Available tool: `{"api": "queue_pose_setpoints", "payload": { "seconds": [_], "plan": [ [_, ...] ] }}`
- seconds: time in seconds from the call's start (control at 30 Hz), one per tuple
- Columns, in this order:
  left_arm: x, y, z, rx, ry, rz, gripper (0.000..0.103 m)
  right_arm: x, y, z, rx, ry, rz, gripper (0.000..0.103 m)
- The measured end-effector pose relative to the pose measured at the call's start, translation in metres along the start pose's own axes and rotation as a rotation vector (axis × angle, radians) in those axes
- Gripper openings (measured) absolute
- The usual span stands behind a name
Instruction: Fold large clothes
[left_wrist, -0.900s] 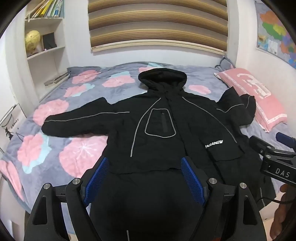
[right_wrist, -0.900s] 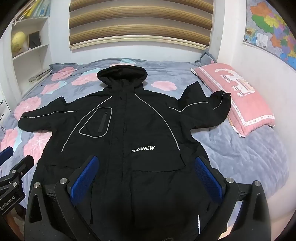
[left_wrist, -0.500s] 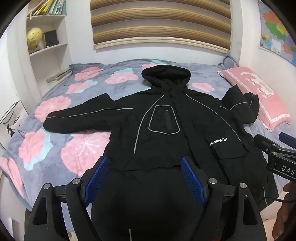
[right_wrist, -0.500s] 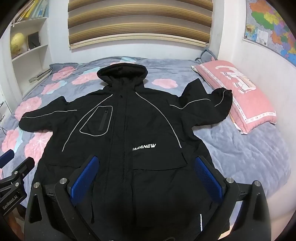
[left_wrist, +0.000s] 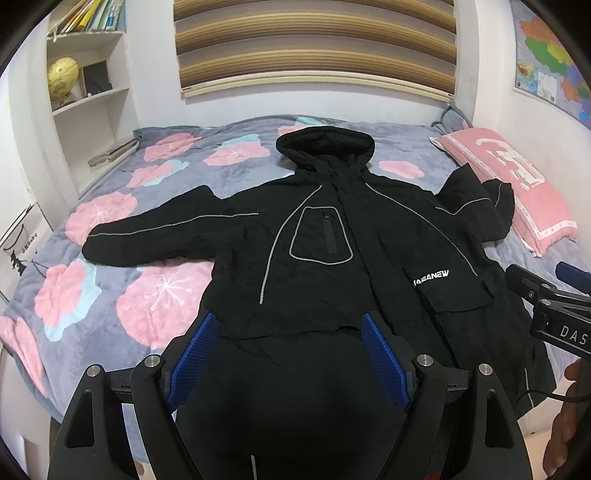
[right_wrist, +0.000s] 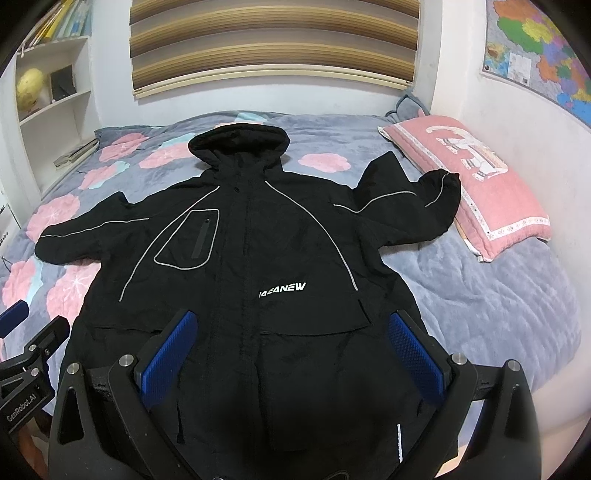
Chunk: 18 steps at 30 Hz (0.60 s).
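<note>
A large black hooded jacket (left_wrist: 332, 236) (right_wrist: 258, 251) lies face up on the bed, hood toward the far wall, both sleeves spread out sideways, grey piping and a white logo on its front. My left gripper (left_wrist: 288, 332) hovers open above the jacket's lower left part, nothing between its blue pads. My right gripper (right_wrist: 295, 332) hovers open above the lower front, its jaws wide apart and empty. The right sleeve's cuff (right_wrist: 443, 188) curls up against the pillow. In the left wrist view the right gripper (left_wrist: 546, 295) shows at the right edge.
The bed has a grey cover with pink flowers (left_wrist: 162, 295). A pink pillow (right_wrist: 472, 177) lies at the right by the wall. White shelves (left_wrist: 88, 99) with a globe stand at the left. A person's hand (left_wrist: 561, 424) shows at the lower right.
Both grippers drew back and rose slightly, so the jacket sits a little lower and smaller in both views. Jaws stayed open.
</note>
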<state>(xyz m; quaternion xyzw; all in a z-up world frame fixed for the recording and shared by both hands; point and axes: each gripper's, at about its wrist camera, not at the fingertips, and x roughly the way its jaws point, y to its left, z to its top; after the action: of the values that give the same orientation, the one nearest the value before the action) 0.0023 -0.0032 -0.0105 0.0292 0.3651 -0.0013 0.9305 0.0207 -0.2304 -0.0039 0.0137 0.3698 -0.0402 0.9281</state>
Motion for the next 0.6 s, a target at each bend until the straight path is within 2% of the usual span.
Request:
{"api": "queue_pose_setpoints", "payload": {
  "seconds": [0.33,0.47,0.6],
  "plan": [
    [-0.002,-0.004,0.012,-0.002,-0.012,-0.023,0.082,-0.003,-0.009,0.002,0.005,-0.020,-0.035,0.103],
    [-0.002,-0.013,0.026,0.013,-0.057,-0.034,0.082,-0.004,-0.024,0.009,0.026,-0.053,-0.033,0.103],
    [0.015,-0.027,0.047,0.047,-0.102,-0.053,0.082,0.009,-0.046,0.027,0.057,-0.098,-0.048,0.103]
  ]
}}
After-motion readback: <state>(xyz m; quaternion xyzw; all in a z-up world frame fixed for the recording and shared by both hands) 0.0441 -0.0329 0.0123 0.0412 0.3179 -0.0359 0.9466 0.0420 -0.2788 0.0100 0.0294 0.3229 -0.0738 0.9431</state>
